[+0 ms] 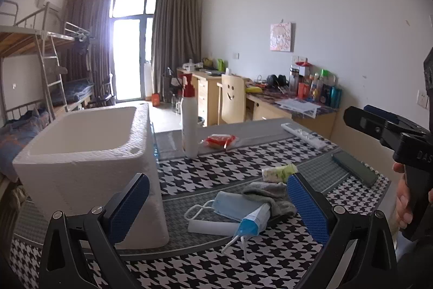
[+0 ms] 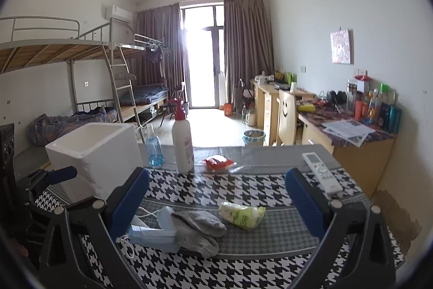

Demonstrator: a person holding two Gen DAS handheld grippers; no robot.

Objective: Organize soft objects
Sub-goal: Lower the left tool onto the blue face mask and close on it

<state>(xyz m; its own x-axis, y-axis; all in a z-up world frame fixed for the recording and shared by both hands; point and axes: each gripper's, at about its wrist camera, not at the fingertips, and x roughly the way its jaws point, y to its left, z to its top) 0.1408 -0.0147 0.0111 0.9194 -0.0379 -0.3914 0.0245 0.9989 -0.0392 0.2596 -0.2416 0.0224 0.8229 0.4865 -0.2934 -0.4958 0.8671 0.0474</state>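
Note:
A white foam box (image 1: 89, 161) stands open on the left of the houndstooth table; it also shows in the right wrist view (image 2: 94, 153). Blue face masks (image 1: 238, 207) (image 2: 154, 233), a grey sock (image 1: 270, 197) (image 2: 197, 230) and a green-white tissue pack (image 1: 278, 172) (image 2: 242, 214) lie together on the cloth. My left gripper (image 1: 217, 207) is open and empty, above the masks. My right gripper (image 2: 216, 203) is open and empty, above the sock and tissue pack; its body shows at the right of the left wrist view (image 1: 392, 132).
A white pump bottle (image 1: 189, 123) (image 2: 182, 142), a red snack packet (image 1: 220, 141) (image 2: 219, 162), a white remote (image 1: 303, 136) (image 2: 322, 172), a dark phone (image 1: 354, 167) and a blue spray bottle (image 2: 153, 151) are on the table. Desks and bunk beds stand behind.

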